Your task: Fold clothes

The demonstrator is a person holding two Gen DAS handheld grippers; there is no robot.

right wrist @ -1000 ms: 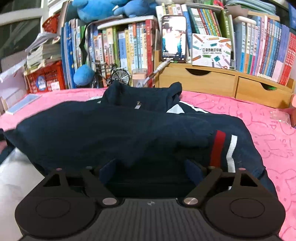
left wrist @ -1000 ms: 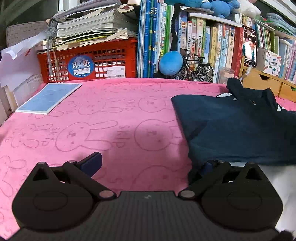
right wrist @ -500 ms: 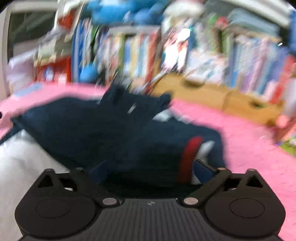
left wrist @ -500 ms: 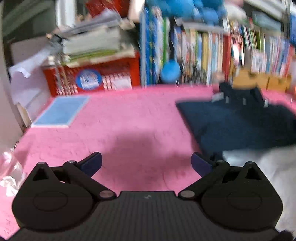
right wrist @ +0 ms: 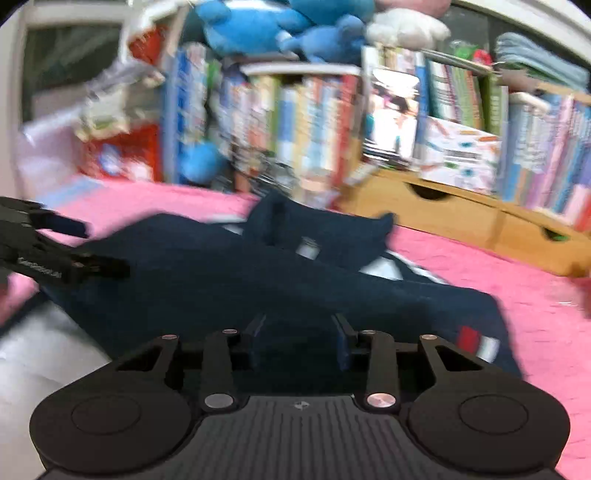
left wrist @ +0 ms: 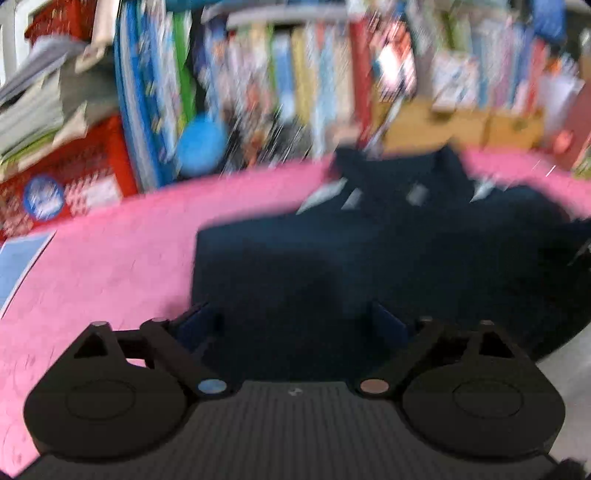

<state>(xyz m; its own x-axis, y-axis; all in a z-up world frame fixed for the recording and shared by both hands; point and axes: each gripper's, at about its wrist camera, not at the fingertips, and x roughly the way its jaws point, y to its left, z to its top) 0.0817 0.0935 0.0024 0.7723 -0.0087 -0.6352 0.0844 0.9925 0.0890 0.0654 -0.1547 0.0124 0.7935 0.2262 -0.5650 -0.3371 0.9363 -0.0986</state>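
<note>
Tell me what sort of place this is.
Likely a bedroom or study corner at home: crammed bookshelves, plush toys on top, and a navy garment spread on a pink blanket.

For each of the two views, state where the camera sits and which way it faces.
Left wrist: on the left gripper, looking forward and down over the navy garment; only its own fingers show.
Right wrist: on the right gripper, facing the same garment and bookshelf; the left gripper shows at left.
Shared: garment, pink cloth, bookshelf.
</note>
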